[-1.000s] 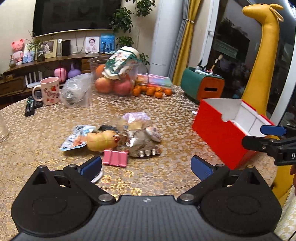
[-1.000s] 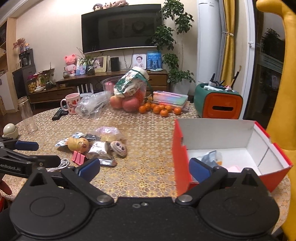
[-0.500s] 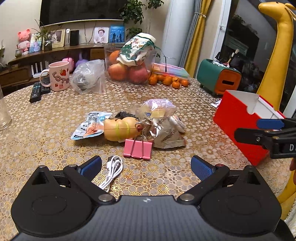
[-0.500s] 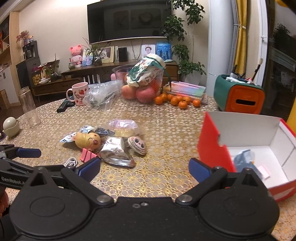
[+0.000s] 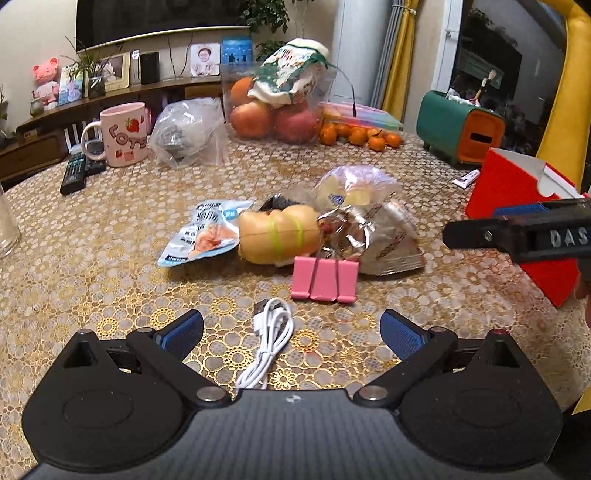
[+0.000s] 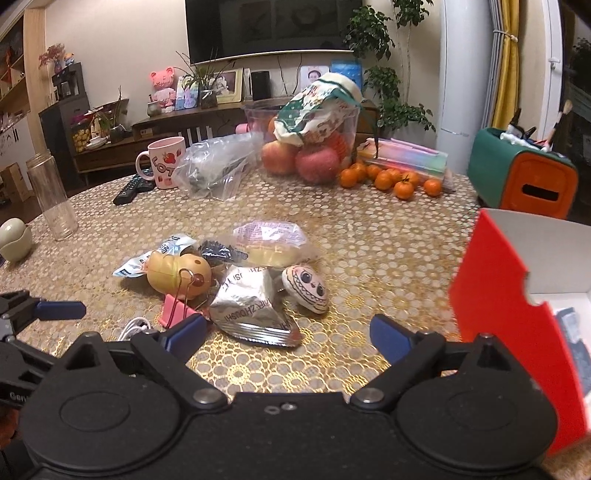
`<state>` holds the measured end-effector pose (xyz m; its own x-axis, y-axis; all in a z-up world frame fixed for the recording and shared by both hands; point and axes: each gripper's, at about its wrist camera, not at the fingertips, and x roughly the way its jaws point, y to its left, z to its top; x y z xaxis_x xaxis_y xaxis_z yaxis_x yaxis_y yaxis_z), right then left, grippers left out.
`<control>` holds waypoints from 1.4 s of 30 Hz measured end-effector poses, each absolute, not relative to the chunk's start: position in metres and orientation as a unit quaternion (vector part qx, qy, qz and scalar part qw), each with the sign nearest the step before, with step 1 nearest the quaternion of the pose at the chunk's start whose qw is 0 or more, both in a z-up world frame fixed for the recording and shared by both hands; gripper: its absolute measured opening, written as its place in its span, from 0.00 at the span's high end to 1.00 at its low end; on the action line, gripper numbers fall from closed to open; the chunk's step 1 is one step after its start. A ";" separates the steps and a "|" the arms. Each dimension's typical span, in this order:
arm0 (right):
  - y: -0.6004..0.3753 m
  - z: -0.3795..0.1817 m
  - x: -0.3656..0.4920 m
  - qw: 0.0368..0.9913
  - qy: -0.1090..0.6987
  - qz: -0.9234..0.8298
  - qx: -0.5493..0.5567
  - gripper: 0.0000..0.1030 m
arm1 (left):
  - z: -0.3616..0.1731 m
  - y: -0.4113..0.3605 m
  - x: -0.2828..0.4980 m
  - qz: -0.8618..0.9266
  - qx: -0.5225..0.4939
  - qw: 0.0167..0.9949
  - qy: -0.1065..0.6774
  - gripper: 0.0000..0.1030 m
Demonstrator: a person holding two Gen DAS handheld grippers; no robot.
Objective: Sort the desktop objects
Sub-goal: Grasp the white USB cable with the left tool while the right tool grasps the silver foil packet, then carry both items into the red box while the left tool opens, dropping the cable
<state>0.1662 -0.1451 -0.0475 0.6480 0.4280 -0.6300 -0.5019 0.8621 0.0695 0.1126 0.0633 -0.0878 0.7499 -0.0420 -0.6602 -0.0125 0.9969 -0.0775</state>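
Red box [image 6: 491,295] at table's rt edge, open top, stiff card; a few bits already inside. Foil packet [image 6: 251,310] mid-table w/ the pile, just ahead of rt gripper [image 6: 288,332]: prob. light, crinkly, slick; pinch a flat sealed edge. Rt jaws wide, closing, nothing between. Pink clip [image 5: 325,278] hard, take by body. White cable [image 5: 267,343] limp, lies between spread fingers of left gripper [image 5: 291,330], untouched.

Living room: television [image 6: 273,29], family photos [image 5: 205,59]

both wrist views look down close, sharing the snack pile [image 5: 295,232].
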 end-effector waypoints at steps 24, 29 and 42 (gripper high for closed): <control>-0.091 -0.072 0.214 0.886 0.386 0.253 -0.035 0.32 | -0.105 0.073 0.117 0.002 -0.027 0.929 0.368 0.38; -0.084 -0.076 0.218 0.883 0.395 0.249 -0.040 0.35 | -0.108 0.073 0.118 0.001 -0.022 0.929 0.370 0.44; -0.080 -0.083 0.221 0.881 0.401 0.245 -0.050 0.46 | -0.108 0.068 0.121 -0.015 -0.003 0.932 0.363 0.80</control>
<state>0.2206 -0.0802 -0.0831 0.5585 0.3915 -0.7313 -0.4718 0.8750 0.1081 0.1208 0.0682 -0.1076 0.7357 -0.0305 -0.6767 0.0263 0.9995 -0.0165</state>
